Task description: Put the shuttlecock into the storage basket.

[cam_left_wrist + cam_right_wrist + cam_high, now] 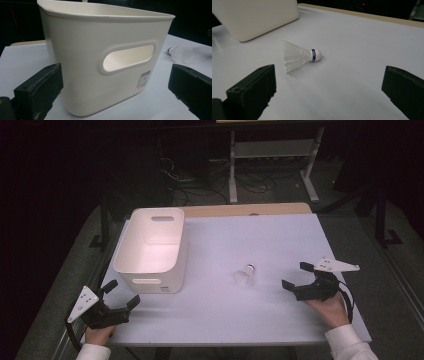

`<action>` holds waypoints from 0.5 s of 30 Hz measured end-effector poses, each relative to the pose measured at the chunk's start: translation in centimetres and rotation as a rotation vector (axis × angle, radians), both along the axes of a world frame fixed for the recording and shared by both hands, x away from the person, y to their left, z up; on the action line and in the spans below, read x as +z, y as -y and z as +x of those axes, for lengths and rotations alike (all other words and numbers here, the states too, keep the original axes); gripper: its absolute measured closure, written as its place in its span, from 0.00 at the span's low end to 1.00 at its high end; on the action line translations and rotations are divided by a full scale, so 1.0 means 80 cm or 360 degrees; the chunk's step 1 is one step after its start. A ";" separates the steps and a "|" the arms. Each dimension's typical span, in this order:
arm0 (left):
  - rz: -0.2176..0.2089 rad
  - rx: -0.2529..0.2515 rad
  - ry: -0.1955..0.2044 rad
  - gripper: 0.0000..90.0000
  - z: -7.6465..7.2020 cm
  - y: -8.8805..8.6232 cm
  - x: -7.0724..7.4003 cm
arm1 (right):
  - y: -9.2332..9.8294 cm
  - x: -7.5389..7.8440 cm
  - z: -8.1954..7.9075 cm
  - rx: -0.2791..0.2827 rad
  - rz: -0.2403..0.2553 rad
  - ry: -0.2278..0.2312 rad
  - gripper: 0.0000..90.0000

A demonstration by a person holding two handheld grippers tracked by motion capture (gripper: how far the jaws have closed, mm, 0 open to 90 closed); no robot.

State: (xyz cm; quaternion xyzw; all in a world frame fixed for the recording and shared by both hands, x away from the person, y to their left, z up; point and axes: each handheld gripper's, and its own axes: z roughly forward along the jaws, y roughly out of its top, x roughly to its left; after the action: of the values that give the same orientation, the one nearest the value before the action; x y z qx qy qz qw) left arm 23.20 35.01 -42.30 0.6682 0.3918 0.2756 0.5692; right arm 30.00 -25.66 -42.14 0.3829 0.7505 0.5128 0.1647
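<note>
Left claw (121,294) and right claw (295,276) both gape wide, each hand-held low at the table's near corners.

Cream-white plastic bin (150,245), with a small barcode sticker (144,78) in black, white and a touch of red. Translucent white shuttlecock (298,56), white cork tip, 1 blue band behind it. Pale lavender-white table top (250,315), tan wooden strip along the far edge. 2 black grippers, left (121,295) and right (296,275), each under a grey plate. White sleeve cuffs.
</note>
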 end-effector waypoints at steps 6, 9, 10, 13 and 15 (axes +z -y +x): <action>0.0022 -0.0001 -0.0006 0.00 0.001 0.000 0.000 | -0.001 0.000 0.000 0.0004 -0.0005 -0.0002 0.00; 0.0032 0.0004 -0.0014 0.00 0.001 0.001 -0.001 | -0.005 -0.001 -0.001 0.0013 -0.0037 -0.0031 0.00; 0.0036 0.0002 -0.0013 0.00 0.001 0.001 -0.001 | -0.006 -0.001 -0.001 0.0017 -0.0045 -0.0033 0.00; 0.0042 0.0002 -0.0023 0.00 0.001 0.001 -0.001 | -0.012 -0.001 0.000 0.0030 -0.0071 -0.0051 0.00; 0.0050 0.0001 -0.0024 0.00 0.001 0.001 -0.001 | -0.014 0.000 0.001 0.0037 -0.0077 -0.0048 0.00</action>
State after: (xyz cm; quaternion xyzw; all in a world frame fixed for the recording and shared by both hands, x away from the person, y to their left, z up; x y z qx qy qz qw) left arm 23.31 34.91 -42.41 0.6789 0.3920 0.2769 0.5557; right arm 30.04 -24.56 -42.16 0.3777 0.7695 0.4906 0.1565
